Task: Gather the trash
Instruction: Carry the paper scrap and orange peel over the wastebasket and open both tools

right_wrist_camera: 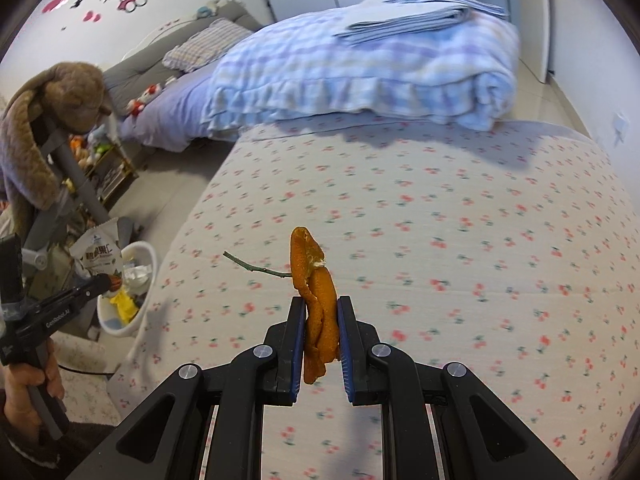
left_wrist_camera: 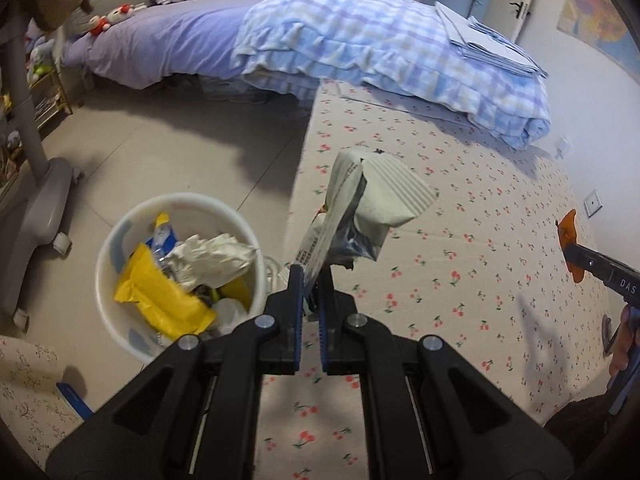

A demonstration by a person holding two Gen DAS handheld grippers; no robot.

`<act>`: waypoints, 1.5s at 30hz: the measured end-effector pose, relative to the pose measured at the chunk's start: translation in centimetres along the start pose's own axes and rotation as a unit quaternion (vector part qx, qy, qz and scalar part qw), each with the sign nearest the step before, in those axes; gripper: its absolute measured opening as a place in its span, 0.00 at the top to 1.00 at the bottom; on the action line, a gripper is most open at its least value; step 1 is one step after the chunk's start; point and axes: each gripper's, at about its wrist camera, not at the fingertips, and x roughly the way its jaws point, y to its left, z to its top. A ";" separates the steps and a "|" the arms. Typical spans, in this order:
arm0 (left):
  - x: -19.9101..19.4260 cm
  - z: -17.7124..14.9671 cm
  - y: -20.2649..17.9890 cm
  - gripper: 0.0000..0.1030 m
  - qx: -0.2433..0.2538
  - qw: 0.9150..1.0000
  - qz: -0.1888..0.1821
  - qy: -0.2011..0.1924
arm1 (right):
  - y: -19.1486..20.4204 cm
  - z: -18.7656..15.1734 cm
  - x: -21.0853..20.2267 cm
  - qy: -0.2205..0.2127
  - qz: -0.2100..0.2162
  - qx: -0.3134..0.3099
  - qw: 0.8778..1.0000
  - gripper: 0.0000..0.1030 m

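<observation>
Mattress (left_wrist_camera: 480,216), cherry-print cover: its left edge runs from the folded checked quilt (left_wrist_camera: 380,52) toward the camera, bordering bare tiled floor (left_wrist_camera: 180,152). Open floor lies between this edge, the purple bed (left_wrist_camera: 160,44) and the grey stand (left_wrist_camera: 44,188).

White bin (left_wrist_camera: 105,280): on the floor just beside the mattress edge, already holding a yellow bag (left_wrist_camera: 160,300) and crumpled wrappers.

Left claw (left_wrist_camera: 310,276): clenched on a pale snack packet (left_wrist_camera: 360,208), gripped by its lower end and standing upright, over the mattress edge, near the bin but to its right, not above it.

Right claw (right_wrist_camera: 320,308): clenched on an orange peel (right_wrist_camera: 316,304) with a thin green stem (right_wrist_camera: 256,266) pointing left; held over the middle of the mattress, well apart from the bin. The peel rises above the fingertips and hangs below them.

Left hand (right_wrist_camera: 28,384): wrapped round the handle, claw pointing toward the bin.
</observation>
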 end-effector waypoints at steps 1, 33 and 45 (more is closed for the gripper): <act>0.0 -0.2 0.7 0.93 -0.007 1.000 0.002 0.003 | 0.6 0.1 0.3 0.002 0.002 -0.004 1.000 0.84; -1.0 -2.4 15.3 0.30 -0.175 0.982 0.063 0.019 | 20.0 0.9 10.3 0.065 0.120 -0.094 0.986 0.84; -2.6 -3.3 18.8 0.14 -0.250 0.958 0.134 0.040 | 28.2 0.7 14.3 0.095 0.163 -0.125 0.974 0.82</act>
